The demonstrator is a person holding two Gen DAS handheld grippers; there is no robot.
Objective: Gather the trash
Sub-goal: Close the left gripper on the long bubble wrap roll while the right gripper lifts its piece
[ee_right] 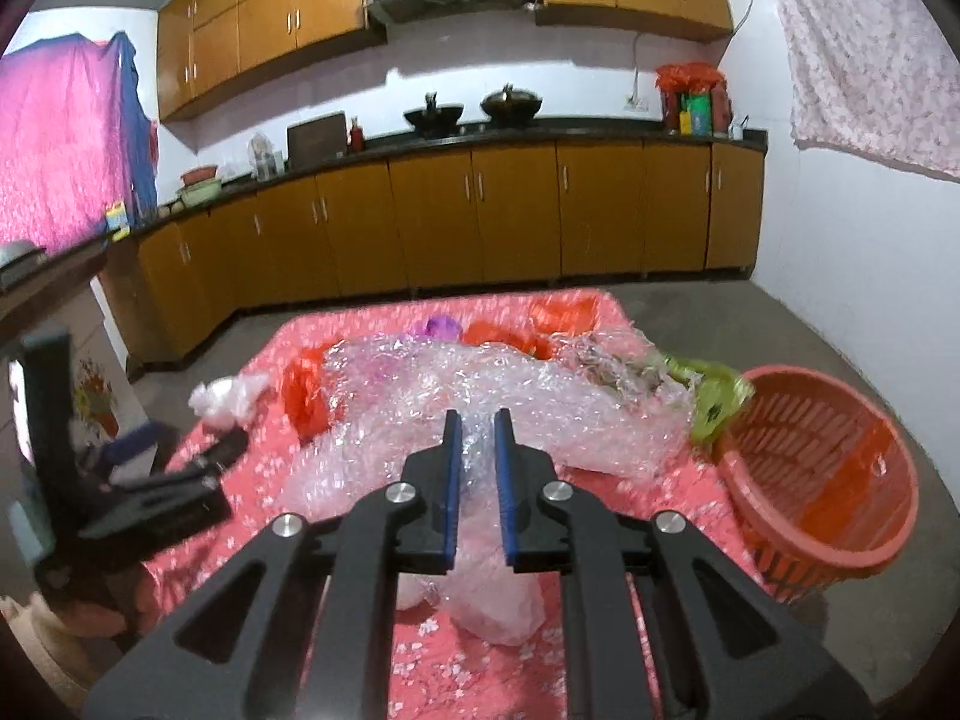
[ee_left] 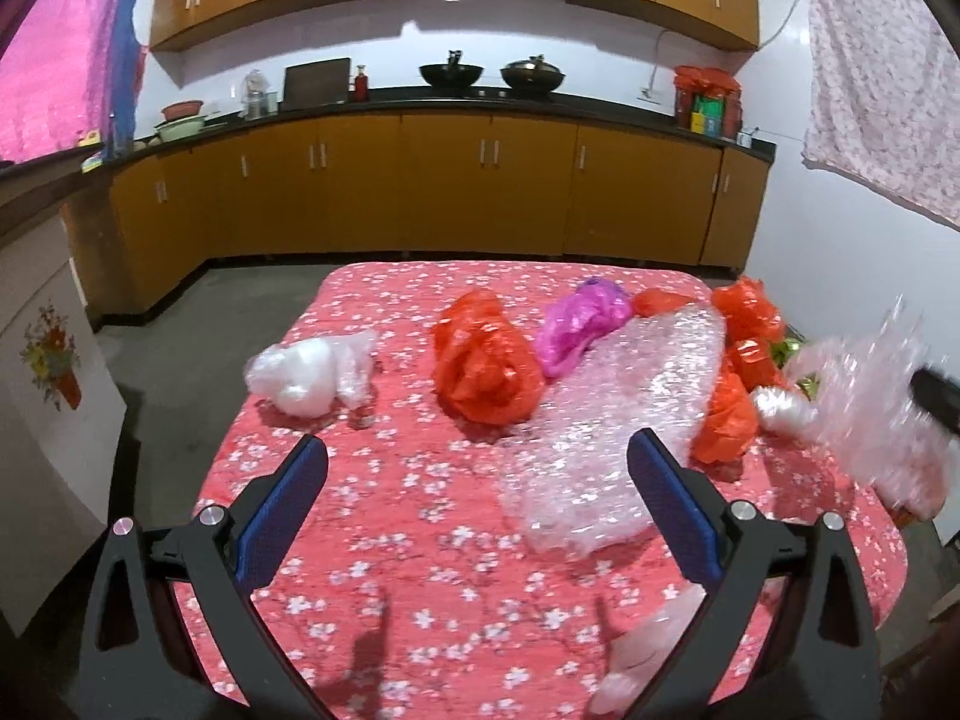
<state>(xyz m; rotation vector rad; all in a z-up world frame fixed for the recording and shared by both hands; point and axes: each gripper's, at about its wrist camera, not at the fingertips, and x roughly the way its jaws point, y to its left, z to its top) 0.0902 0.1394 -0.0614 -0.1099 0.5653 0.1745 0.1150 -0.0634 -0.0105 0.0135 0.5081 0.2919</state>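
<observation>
Barely begun. From the left: white plastic wad (ee_left: 300,375), red bag (ee_left: 486,360), purple bag (ee_left: 576,324) and more red scraps (ee_left: 729,414) all lying loose on the tabletop (ee_left: 384,546). Left claw (ee_left: 477,498) spread wide, empty. Right claw (ee_right: 478,480) clamped on bubble wrap (ee_right: 528,402) (lifted off the cloth). Basket (ee_right: 822,474) at far right apparently empty.
</observation>
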